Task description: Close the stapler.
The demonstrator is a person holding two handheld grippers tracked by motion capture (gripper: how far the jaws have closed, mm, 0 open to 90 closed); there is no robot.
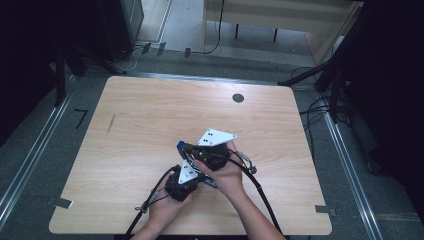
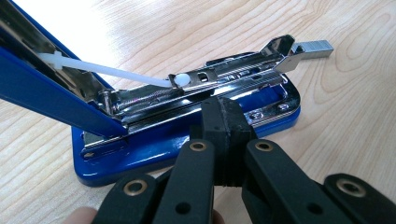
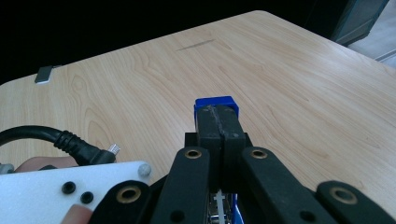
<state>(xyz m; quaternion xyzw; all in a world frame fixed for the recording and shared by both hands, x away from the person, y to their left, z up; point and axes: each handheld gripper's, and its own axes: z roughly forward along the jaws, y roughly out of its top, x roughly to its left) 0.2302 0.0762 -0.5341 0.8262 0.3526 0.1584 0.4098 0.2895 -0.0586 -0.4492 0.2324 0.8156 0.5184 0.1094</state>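
Stapler, blue-bodied with chrome magazine [image 2: 196, 112], lying opened near the wooden table's [image 1: 140, 125] centre: left gripper [image 2: 223, 135] pinches its base rail, right gripper [image 3: 218, 128] pinches its raised blue lid, 1 staple strip [image 2: 314, 47] protruding at the front—apparently mid-reload; next, seat strip, close lid.

Light wood worktop [image 1: 150, 115] w/ round grommet [image 1: 238, 98] nr far edge; grey floor [image 1: 30, 150] around it, dark surrounds, pale desk [image 1: 280, 15] beyond worktop, cables [image 1: 315, 107] right of worktop.
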